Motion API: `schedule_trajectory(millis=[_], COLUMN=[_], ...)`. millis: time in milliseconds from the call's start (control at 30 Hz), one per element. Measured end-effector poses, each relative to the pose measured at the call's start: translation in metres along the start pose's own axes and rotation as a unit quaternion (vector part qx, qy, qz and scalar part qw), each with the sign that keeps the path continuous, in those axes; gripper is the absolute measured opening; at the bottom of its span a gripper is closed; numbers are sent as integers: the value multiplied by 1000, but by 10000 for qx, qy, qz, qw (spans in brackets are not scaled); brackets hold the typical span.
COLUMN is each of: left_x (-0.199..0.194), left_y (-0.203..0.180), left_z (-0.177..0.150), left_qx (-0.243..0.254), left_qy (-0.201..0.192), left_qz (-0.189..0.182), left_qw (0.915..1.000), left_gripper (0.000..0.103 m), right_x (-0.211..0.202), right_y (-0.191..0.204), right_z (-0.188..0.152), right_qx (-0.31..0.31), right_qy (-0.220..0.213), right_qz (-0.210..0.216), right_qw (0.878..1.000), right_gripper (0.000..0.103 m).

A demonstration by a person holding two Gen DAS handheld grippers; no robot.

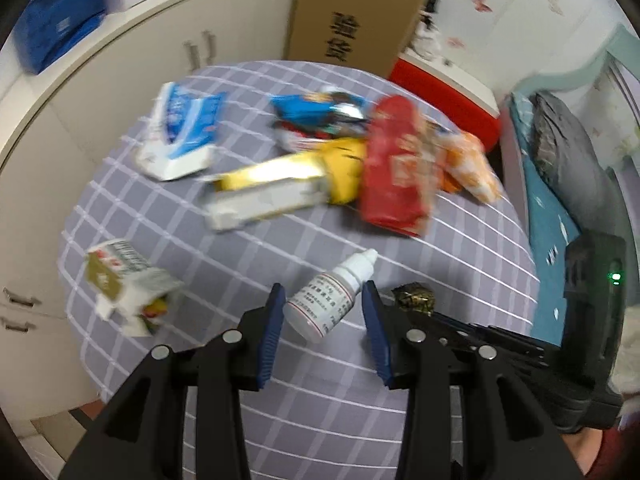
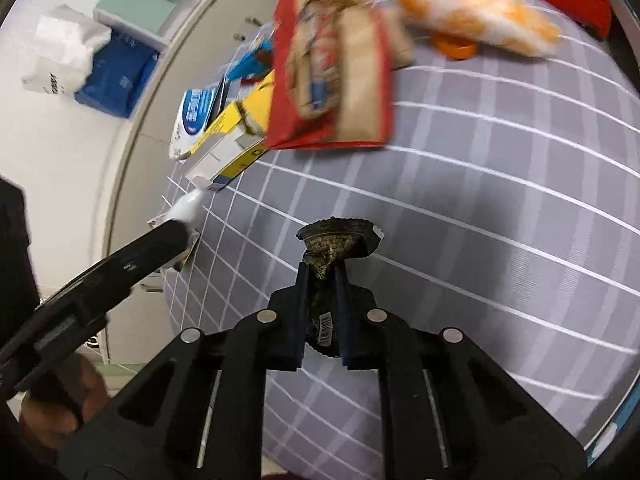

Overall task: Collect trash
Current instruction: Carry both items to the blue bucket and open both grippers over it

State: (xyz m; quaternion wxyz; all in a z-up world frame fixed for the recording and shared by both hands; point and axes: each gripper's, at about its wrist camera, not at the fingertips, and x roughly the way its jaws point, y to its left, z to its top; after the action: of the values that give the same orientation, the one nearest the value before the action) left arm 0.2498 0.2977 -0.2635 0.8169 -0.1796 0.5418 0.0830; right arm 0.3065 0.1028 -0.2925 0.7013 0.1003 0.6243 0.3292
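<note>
Low in both frames, two grippers at work.
Left gripper [image 1: 324, 300] fingers apart around a small white bottle [image 1: 330, 296]; right gripper [image 2: 322, 280] pinches a dark crumpled wrapper [image 2: 336, 244].

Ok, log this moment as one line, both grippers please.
left gripper: open, straddling white dropper bottle | right gripper: shut on dark crumpled wrapper | remaining: packaging pile on checked cloth

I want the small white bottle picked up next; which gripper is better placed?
Left. The left gripper is open with the white bottle between its fingers; the right gripper already pinches a dark wrapper.
</note>
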Motion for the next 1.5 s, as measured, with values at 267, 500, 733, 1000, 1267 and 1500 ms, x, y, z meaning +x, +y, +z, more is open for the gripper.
schedule_trajectory(millis=[267,500,733,1000,1267,1500], left_x=[22,55,90,121,140,155], left_y=[-134,-271,-372,-432,-463,-482], left_z=[4,-5,-14,-15,-14,-15], left_qx=[923,1606,1901,1858,1881,2048], left_qy=[168,470,762,1034,1215,1362], left_qz=[-567,-1066,-1235,-1077,-964,-838], left_qw=[9940,9801,9710,9712,9698,9657], left_gripper=[39,39,39,39,39,39], right_x=[-102,-181,-226,-244,-265,-277], right_y=[-96,-205,-301,-361,-376,-394], right_z=[-13,-30,-33,-27,-26,-27], right_qx=[571,1287,1936,2080,2000,2109], right_qy=[-695,-1140,-1236,-1108,-1139,-1189], right_qz=[-298,-875,-1159,-1216,-1356,-1336], right_qw=[9955,9812,9663,9642,9637,9610], right_gripper=[13,13,16,58,61,61])
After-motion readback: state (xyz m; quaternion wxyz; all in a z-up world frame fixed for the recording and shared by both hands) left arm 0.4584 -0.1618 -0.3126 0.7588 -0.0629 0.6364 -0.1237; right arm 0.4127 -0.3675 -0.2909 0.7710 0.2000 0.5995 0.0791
